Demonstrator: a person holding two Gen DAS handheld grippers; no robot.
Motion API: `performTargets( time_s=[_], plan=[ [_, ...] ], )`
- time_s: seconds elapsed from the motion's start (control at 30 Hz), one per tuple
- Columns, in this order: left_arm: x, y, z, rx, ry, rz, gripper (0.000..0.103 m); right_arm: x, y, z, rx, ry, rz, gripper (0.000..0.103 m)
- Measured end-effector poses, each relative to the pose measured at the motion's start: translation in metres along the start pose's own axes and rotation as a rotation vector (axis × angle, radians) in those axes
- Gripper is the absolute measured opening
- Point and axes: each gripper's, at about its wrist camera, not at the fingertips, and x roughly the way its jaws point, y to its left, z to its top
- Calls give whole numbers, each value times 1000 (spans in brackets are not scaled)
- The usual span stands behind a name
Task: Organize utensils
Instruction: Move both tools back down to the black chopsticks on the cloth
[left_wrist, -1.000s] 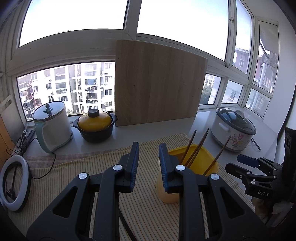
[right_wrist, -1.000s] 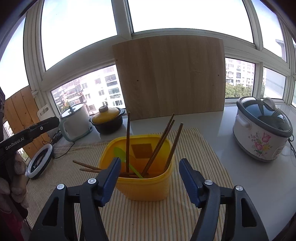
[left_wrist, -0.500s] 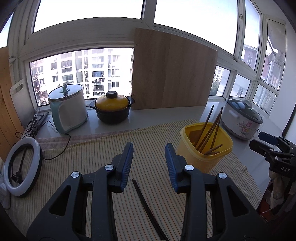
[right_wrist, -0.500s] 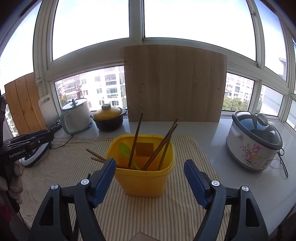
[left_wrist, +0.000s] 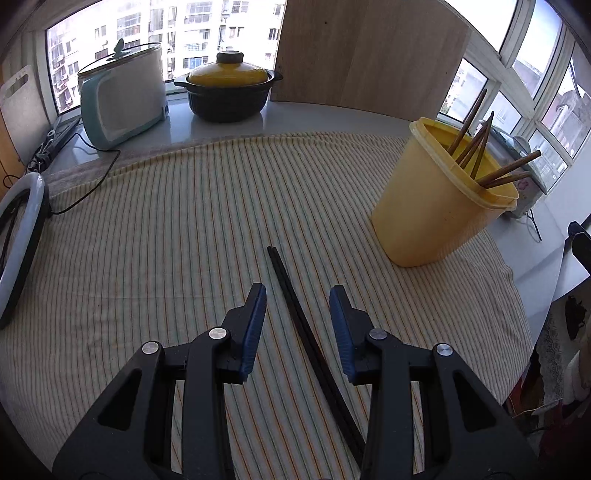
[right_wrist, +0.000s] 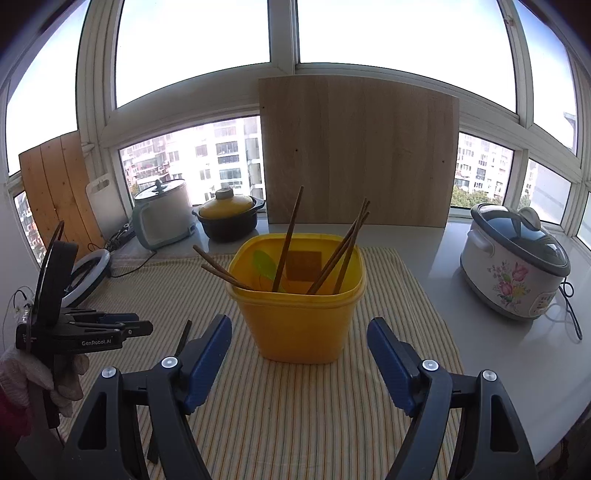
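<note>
A pair of black chopsticks (left_wrist: 295, 310) lies on the striped cloth (left_wrist: 166, 221), pointing away from me. My left gripper (left_wrist: 297, 290) hangs just above them, tilted down and open. The chopsticks run between its blue pads (left_wrist: 255, 325) without touching either one. A yellow tub (right_wrist: 299, 317) stands on the cloth and holds several brown chopsticks (right_wrist: 288, 236) and a green spoon (right_wrist: 264, 264). My right gripper (right_wrist: 299, 325) is open wide just in front of the tub, with nothing between its fingers. The left gripper (right_wrist: 110, 328) shows at the left of the right wrist view, held by a gloved hand.
Along the windowsill stand a teal-and-white cooker (left_wrist: 122, 96), a black pot with a yellow lid (left_wrist: 229, 88) and a leaning wooden board (left_wrist: 369, 55). A floral rice cooker (right_wrist: 513, 266) sits to the right. A ring light (left_wrist: 18, 236) with a cable lies at the left edge.
My left gripper has dropped toward the cloth and tipped downward, its jaws slightly wider, and the black chopsticks now lie between them. My right gripper shifted a little in front of the tub.
</note>
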Motion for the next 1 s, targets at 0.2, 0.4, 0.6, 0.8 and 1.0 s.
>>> performTargets(
  time_s=[0.2,0.4,0.6,0.8,1.0],
  plan=[
    [30,7,-13,-46,93,1,36,7,1,-12,13,39,25,78],
    [39,19,-21,-109,131,-19,36,13,-2,-17,39,66,35,78],
    [42,18,-18,-107,144,-35,27,18,-5,-23,62,88,44,78],
    [52,14,-16,-84,163,-16,17,23,-8,-28,88,115,55,78],
    [60,5,-16,-50,168,9,12,24,-8,-30,91,122,51,78]
  ],
)
